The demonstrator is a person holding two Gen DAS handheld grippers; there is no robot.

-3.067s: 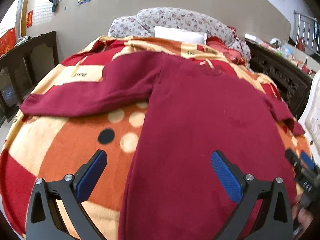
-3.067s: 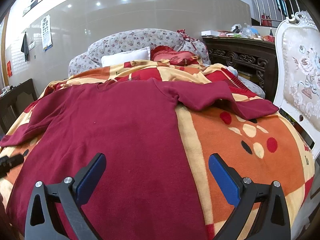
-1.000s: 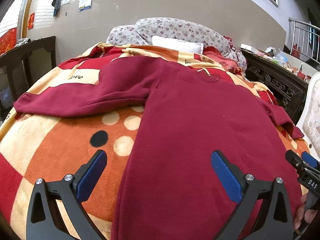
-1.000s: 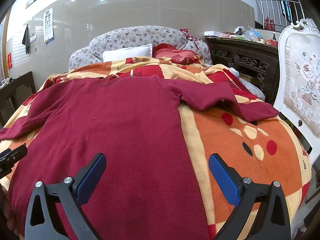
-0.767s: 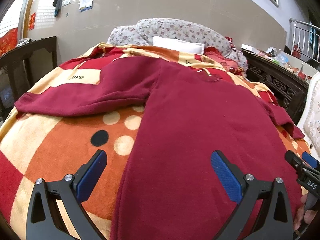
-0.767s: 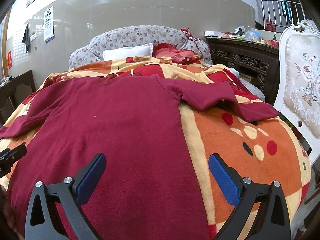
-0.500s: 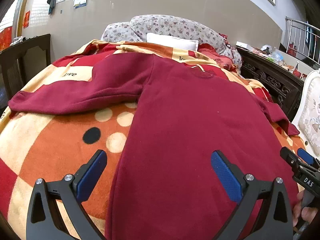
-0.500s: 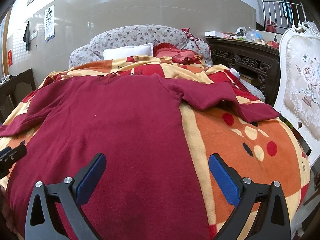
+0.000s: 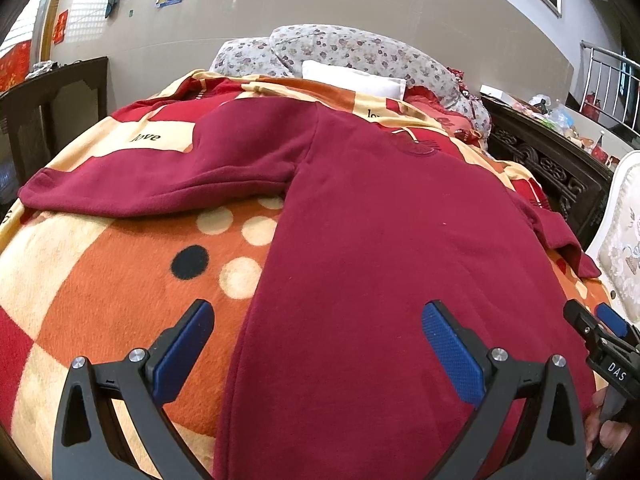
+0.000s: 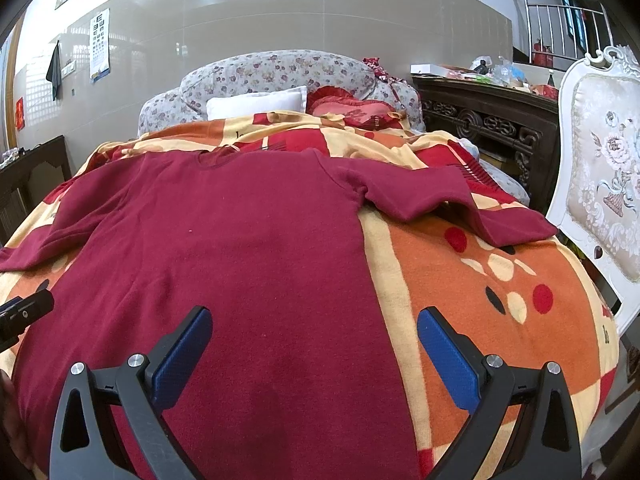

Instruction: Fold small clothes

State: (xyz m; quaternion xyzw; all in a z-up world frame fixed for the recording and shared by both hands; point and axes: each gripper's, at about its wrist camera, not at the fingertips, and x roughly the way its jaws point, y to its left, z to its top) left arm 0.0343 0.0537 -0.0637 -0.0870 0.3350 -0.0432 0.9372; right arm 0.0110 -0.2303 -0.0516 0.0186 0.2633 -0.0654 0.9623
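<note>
So, sweater (image 9: 400,240): dark red, spread flat on the blanket (image 9: 100,280), collar far from me, hem nearest; long axis runs straight away from both claws.
Sleeves: each out sideways from the sweater body.
Left gripper (image 9: 318,344): jaws wide apart, empty, I've got it over the sweater's left hem edge.
Right gripper (image 10: 314,346): also gaping, empty, over the right hem edge.
Nearer: about even, I'd say.

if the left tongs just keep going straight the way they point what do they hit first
Most likely the dark red shirt spread on the patterned blanket: the open left tongs straddle its left side edge. Depth is unclear, so the blanket beside it could touch too.
</note>
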